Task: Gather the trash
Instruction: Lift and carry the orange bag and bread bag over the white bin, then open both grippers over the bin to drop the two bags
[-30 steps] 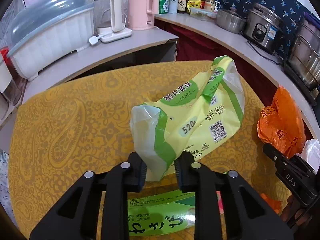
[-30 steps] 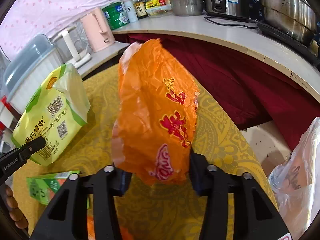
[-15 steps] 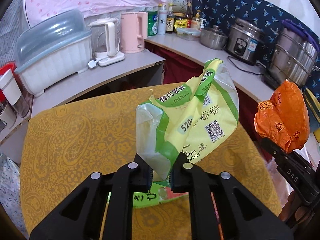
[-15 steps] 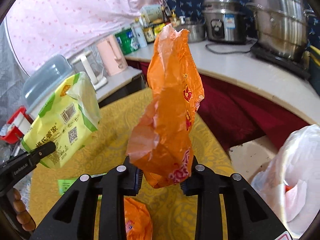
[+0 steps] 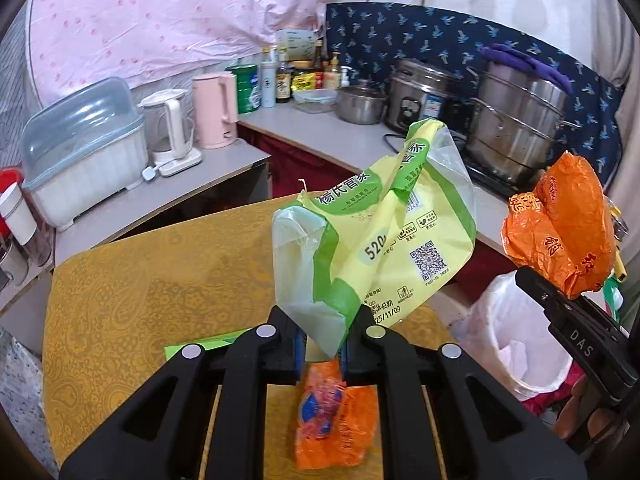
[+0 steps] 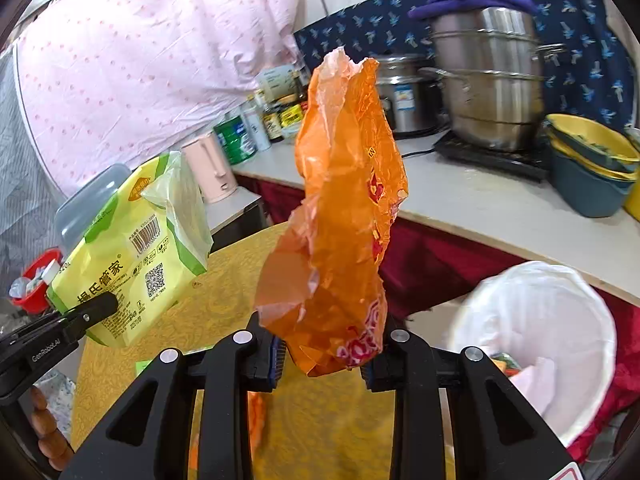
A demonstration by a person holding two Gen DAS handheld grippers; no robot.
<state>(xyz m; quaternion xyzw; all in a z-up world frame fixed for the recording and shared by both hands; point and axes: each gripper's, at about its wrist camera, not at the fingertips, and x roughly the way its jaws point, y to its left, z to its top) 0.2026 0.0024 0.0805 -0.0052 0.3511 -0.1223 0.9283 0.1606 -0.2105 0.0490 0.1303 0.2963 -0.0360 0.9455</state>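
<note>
A small kitchen: a grey counter runs along the back under a pink sheet and a dark blue patterned cloth, with a table in a yellow cloth in front.

In the left wrist view, the upper left holds a dish box with a clear lid, then a white kettle and a pink kettle. Bottles stand at the back centre, and a rice cooker and a steel steamer sit to the upper right.

At lower centre the left gripper is pressed nearly together, pinching the lower corner of the yellow bag, which stands up off the table in mid-frame. Below the jaws an orange wrapper lies on the table, with a green packet just to its left, mostly hidden by the gripper. At the right edge the right gripper shows from the side, and a white-lined bin stands below it, beside the table.

In the right wrist view, the yellow bag is at mid left, clamped at its bottom. In the centre the right gripper has its jaws partly closed, squeezing the base of the orange bag, which rises crumpled above them. The bin is at lower right, open, with scraps inside. Stacked basins sit on the counter at the right edge.
</note>
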